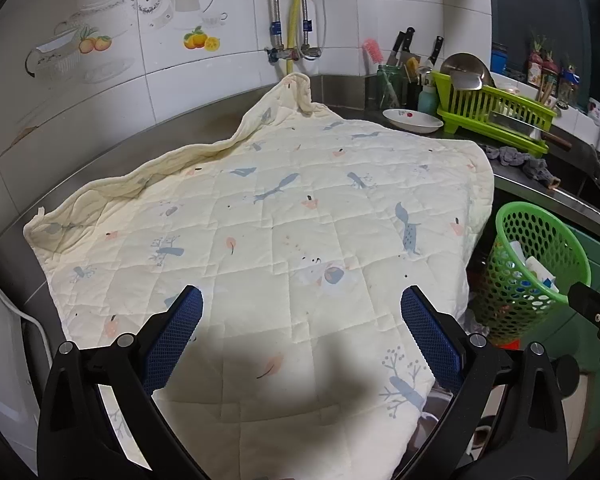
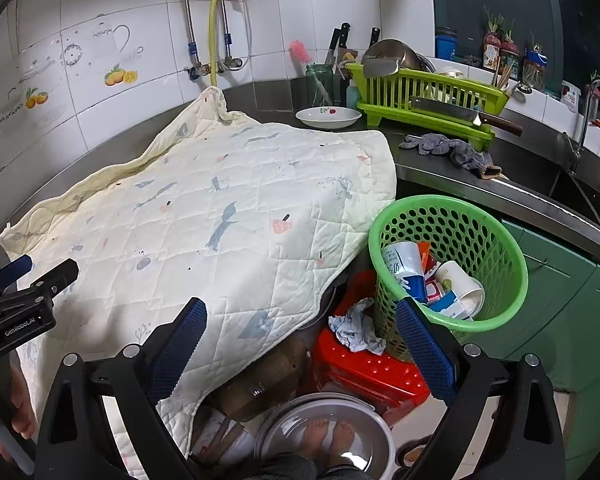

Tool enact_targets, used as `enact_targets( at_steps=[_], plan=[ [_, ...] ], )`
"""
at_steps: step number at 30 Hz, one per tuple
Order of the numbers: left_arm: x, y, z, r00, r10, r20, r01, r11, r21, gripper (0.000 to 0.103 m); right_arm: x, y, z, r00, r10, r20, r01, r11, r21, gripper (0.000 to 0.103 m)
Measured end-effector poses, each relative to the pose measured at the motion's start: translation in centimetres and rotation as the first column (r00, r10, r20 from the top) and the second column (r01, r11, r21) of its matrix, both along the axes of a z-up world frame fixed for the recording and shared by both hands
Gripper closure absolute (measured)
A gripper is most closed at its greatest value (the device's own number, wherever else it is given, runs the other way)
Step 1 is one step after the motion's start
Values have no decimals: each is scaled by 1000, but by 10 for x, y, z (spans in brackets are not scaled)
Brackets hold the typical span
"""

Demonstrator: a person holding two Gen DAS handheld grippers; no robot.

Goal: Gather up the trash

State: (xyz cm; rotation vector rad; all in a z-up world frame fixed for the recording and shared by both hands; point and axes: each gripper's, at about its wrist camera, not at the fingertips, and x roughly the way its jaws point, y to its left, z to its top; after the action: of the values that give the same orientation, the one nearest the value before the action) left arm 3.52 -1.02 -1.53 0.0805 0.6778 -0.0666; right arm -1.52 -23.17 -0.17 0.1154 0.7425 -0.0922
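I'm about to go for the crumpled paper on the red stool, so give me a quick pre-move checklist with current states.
1. Right gripper open and holding nothing: ok.
2. Left gripper open and holding nothing: ok.
3. Crumpled paper visible, lying on the red stool beside the basket: ok.
4. Green basket upright, mouth unobstructed, already holding cups: ok.
5. Quilted cloth free of other trash on top: ok, none visible; underneath, cannot tell.
6. Path down to the paper: not ok, the cloth's hanging edge and the basket wall flank it closely.
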Motion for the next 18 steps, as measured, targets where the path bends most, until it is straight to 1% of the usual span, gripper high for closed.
enact_targets(
  at_steps=[11, 18],
  plan=[
    [0, -2, -4, 1000, -3, -6, 3, 1000, 7, 5, 1, 2, -4, 1000, 5, -8, -5, 1000, 3, 11],
    [-2, -4, -2, 1000, -5, 14, 5, 1000, 18, 5, 1, 2, -6, 1000, 6, -12, -6, 1000, 3, 11]
  ],
)
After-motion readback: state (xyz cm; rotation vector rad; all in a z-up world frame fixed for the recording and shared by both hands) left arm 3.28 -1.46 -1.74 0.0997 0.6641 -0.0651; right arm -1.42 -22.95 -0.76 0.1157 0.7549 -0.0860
